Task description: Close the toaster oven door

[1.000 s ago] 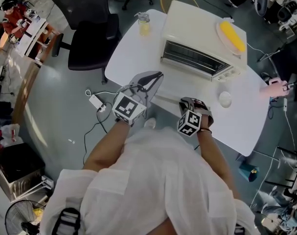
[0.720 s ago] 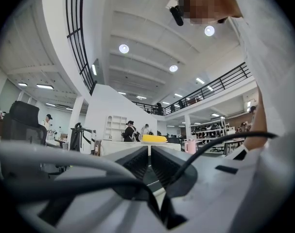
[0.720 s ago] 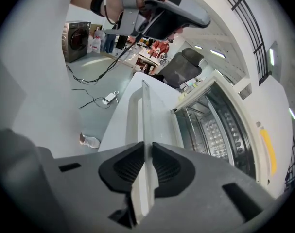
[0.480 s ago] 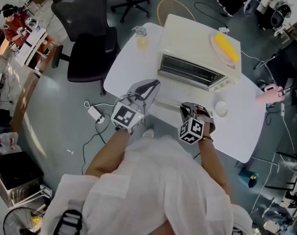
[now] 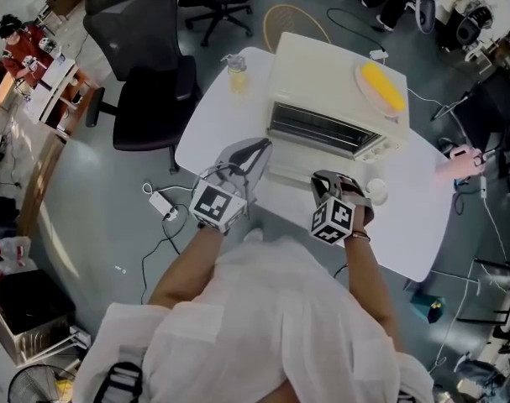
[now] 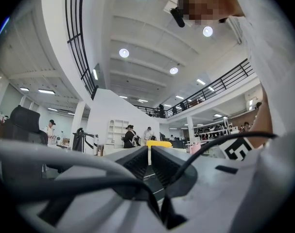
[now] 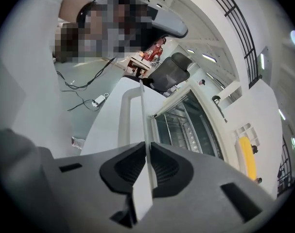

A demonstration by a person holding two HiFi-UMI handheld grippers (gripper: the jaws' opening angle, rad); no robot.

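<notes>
Since the earlier frame the right gripper (image 5: 334, 177) had drawn closer to the toaster oven (image 5: 322, 82) at upper centre of the head view. Its open door (image 5: 290, 175) stuck out toward the person, long axis along the oven's front. The left gripper (image 5: 259, 148) hovered at centre-left. In the left gripper view its jaws stood almost together, empty. In the right gripper view the jaws, just closing, pinched the door's edge (image 7: 141, 198), running up-frame.
</notes>
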